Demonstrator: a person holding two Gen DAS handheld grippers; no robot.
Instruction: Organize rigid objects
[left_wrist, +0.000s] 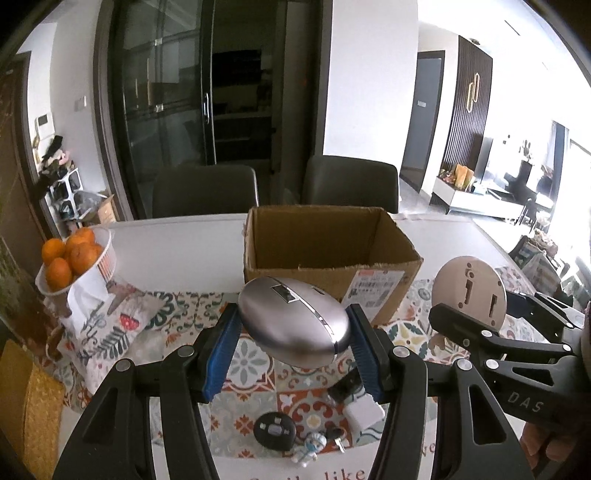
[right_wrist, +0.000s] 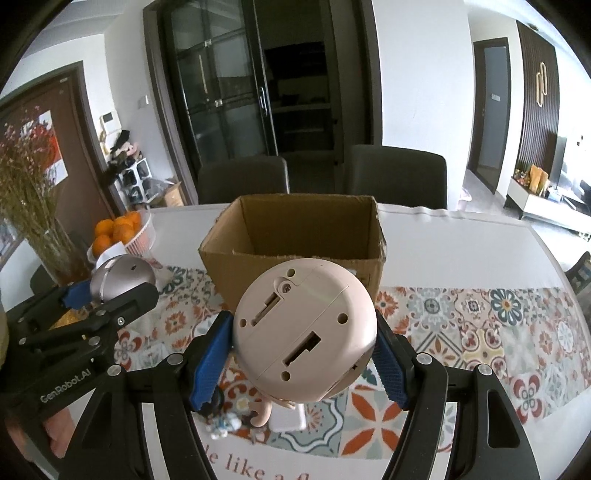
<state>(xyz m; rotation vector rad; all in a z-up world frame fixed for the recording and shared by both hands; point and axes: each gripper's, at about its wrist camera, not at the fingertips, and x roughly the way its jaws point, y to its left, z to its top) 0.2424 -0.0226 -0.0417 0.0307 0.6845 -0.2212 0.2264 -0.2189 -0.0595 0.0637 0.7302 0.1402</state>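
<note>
From the left wrist camera, your left gripper (left_wrist: 293, 341) is clamping a silver mouse (left_wrist: 294, 321) between its blue pads (left_wrist: 221, 353), holding it above the patterned runner (left_wrist: 255, 354), just in front of the open cardboard box (left_wrist: 328, 254). Below it, a black remote (left_wrist: 274, 431), a white charger (left_wrist: 364, 412) and a small figurine (left_wrist: 309, 448) are lying on the runner. A bowl of oranges (left_wrist: 75, 258) is standing at the left.

From the right wrist camera, your right gripper (right_wrist: 304, 354) is squeezing a round pink clock (right_wrist: 304, 328), back side facing you, raised in front of the same box (right_wrist: 295, 240).
</note>
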